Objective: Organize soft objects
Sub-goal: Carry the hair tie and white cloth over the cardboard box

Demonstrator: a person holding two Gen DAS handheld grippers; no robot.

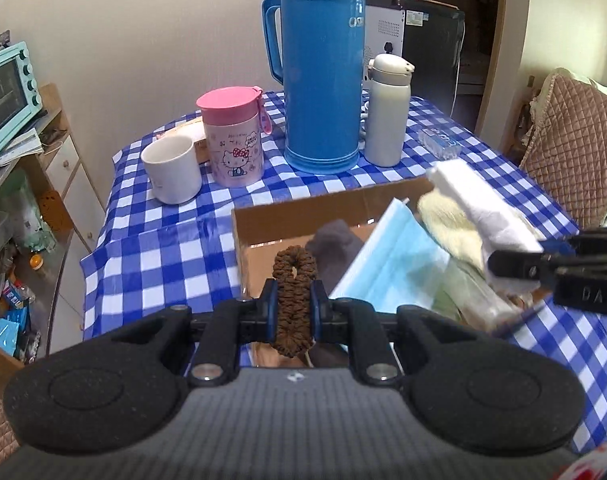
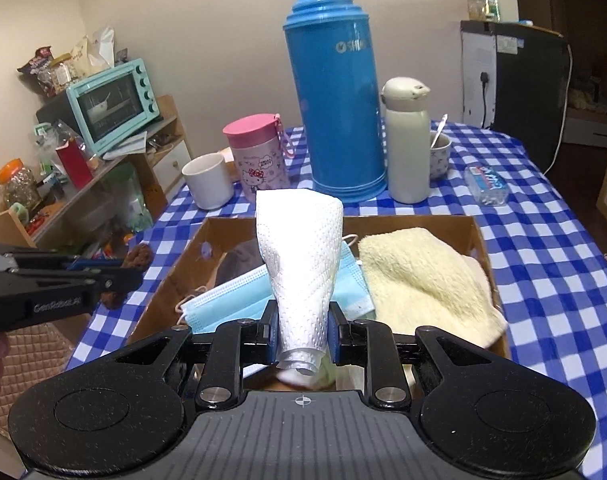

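Paper towel (image 2: 301,264) hides the box (image 2: 479,236) contents behind it.

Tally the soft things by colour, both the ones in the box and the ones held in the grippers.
Brown: 1, hair tie in the left gripper
White: 1, paper towel in the right gripper
Blue: 1, face mask in the box
Yellow: 1, towel
Grey: 1, cloth
Total: 5

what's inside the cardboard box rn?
In the box: a yellow towel, a blue face mask and a dark grey cloth behind it. The held tissue and right gripper hide the box floor and anything under the mask.
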